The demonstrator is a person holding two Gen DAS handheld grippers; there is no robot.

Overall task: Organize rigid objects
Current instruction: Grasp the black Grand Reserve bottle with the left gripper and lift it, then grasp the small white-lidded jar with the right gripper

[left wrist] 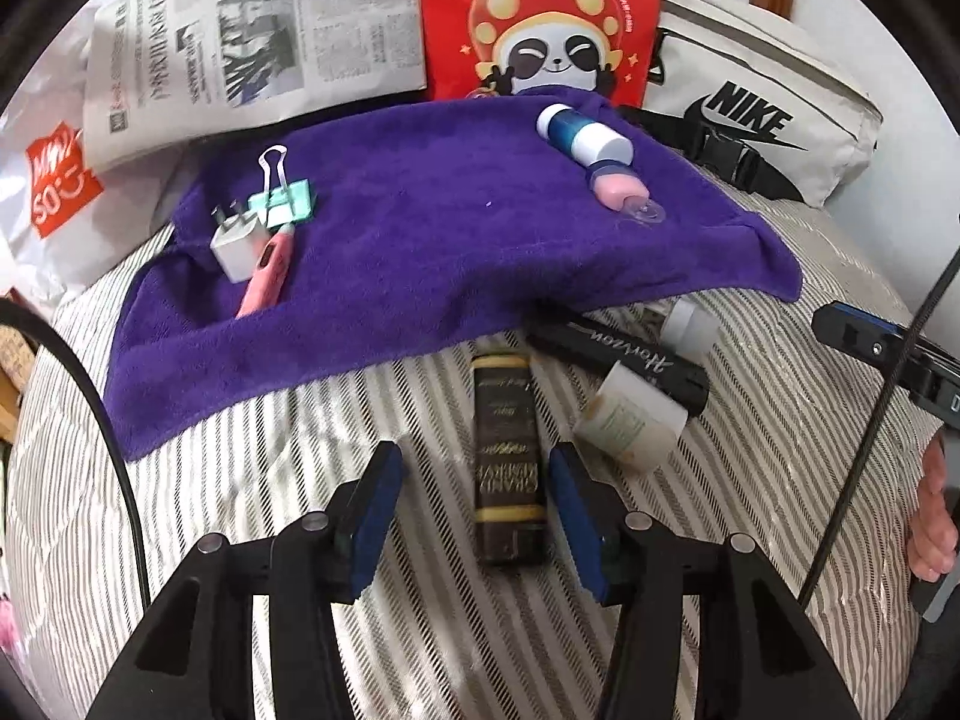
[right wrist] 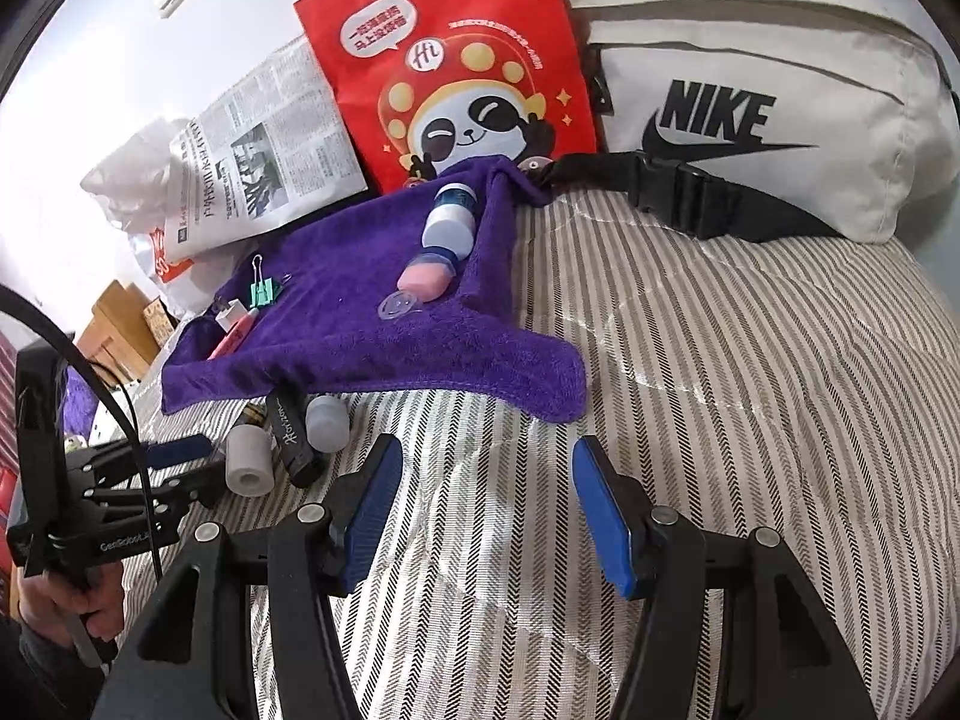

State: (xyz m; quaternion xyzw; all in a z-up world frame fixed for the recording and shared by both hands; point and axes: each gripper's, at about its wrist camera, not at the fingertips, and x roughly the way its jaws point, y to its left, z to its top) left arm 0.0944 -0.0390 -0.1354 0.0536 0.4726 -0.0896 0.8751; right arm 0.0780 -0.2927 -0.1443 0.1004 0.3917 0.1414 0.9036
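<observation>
While your left tool [left wrist: 474,510] hung low over the striped bedcover [left wrist: 300,450], its blue pads stood apart on either side of a dark brown bar-shaped box [left wrist: 509,456] with gold lettering, touching neither side of it. That box lay flat on the bedcover, its far end pointing toward the purple towel [left wrist: 420,252]. Just right of it you had a pale cylindrical tube [left wrist: 630,426], a black marker pen [left wrist: 624,354] lying across it, and a small white-capped bottle [left wrist: 690,330] close behind, all at the towel's near edge.

Your right tool [right wrist: 483,510] was also spread wide, with nothing between its pads, only bare bedcover beneath them. Seen from the right wrist, your left tool [right wrist: 180,462] sat off to the left beside the same cluster of tube, marker and bottle.

Farther out, the towel carried a white plug adapter [left wrist: 234,240], a pink thermometer [left wrist: 264,270] and a green binder clip [left wrist: 288,198] together at its left end. At its right end lay a blue-and-white bottle [left wrist: 582,132] touching a pink bottle [left wrist: 618,192], with a clear suction cup [left wrist: 645,213] at the tip.

Behind the towel stood a newspaper [left wrist: 252,42], a red panda bag [left wrist: 540,24] and a white Nike bag [left wrist: 756,102].
</observation>
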